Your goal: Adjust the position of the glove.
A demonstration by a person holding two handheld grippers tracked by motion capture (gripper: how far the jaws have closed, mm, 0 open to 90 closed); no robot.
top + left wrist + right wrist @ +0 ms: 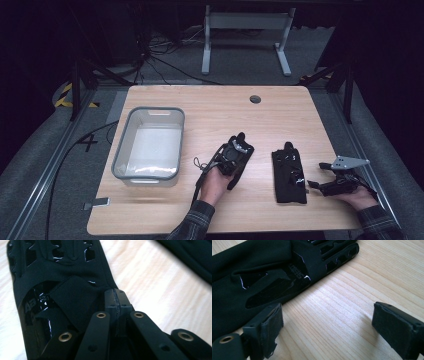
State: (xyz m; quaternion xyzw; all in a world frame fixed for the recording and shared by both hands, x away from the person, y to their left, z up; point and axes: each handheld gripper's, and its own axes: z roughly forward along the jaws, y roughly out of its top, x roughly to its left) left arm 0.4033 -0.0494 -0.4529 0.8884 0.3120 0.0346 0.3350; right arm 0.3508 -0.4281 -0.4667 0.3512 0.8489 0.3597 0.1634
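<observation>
Two black gloves with glossy patches lie on the wooden table [210, 107]. The left glove [235, 176] is at the table's middle, under my left gripper [233, 152]. In the left gripper view the jaws of this gripper [117, 296] are pressed together right at the edge of that glove [62, 277], apparently pinching it. The right glove [289, 175] lies flat, fingers pointing away. My right gripper [317, 175] rests just right of it, open. In the right gripper view this gripper [329, 325] has bare wood between its pads, and the glove [262, 270] lies at the upper left.
A grey plastic bin [150, 145] stands on the left part of the table. A round cable hole [255, 99] sits near the far edge. A small grey tag [97, 203] lies at the front left corner. Beyond the table are a white desk frame [245, 35] and floor cables.
</observation>
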